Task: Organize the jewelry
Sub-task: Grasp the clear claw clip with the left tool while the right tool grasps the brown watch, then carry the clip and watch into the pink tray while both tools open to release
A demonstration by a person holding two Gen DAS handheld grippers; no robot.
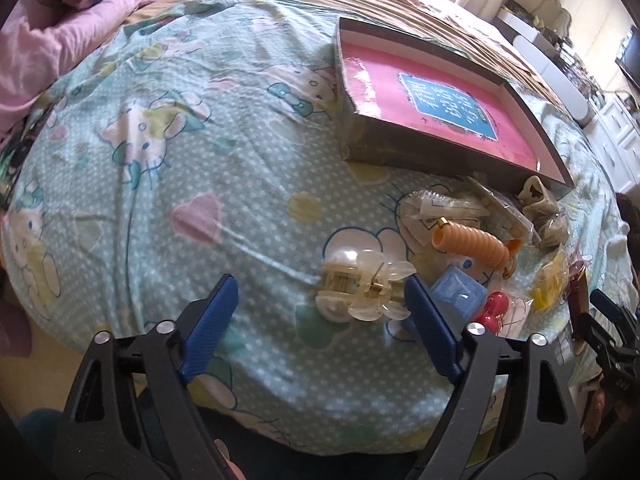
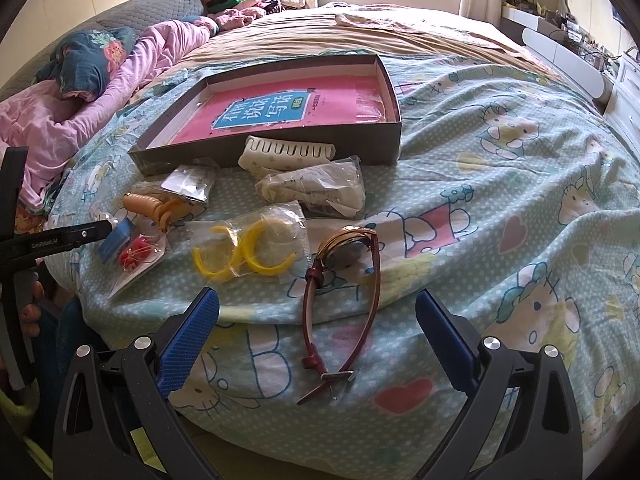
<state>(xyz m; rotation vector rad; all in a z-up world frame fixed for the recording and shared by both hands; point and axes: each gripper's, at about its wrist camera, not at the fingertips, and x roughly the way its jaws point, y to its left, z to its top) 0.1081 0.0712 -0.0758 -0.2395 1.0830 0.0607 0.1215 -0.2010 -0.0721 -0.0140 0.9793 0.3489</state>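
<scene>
— Jewelry and hair pieces lie scattered on the cartoon-print bedsheet (image 2: 500, 184), just in front of a shallow box (image 2: 394, 136) with a pink book (image 2: 280, 110) inside. Which piece sits closest to the left gripper (image 1: 320, 312)?

— A translucent claw clip (image 1: 362, 290), lying between its blue fingers and nearer the right-hand one. The jaws stand wide apart, gripping nothing.

— And beyond the clip?

— An orange spiral hair tie (image 1: 474, 246), a small blue box (image 1: 460, 290) and a red piece (image 1: 496, 308), all close together.

— What does the right gripper (image 2: 318, 328) face?

— A wristwatch (image 2: 346, 254) with a dark red strap — it trails toward the bed's edge, between the spread fingers. Those jaws are apart too, holding nothing.

— Anything else nearby?

— Yellow hoops (image 2: 244, 254) in a clear bag just left of the watch, a white comb clip (image 2: 286, 154) against the box wall, and a bagged pale item (image 2: 316, 186) below it.
</scene>
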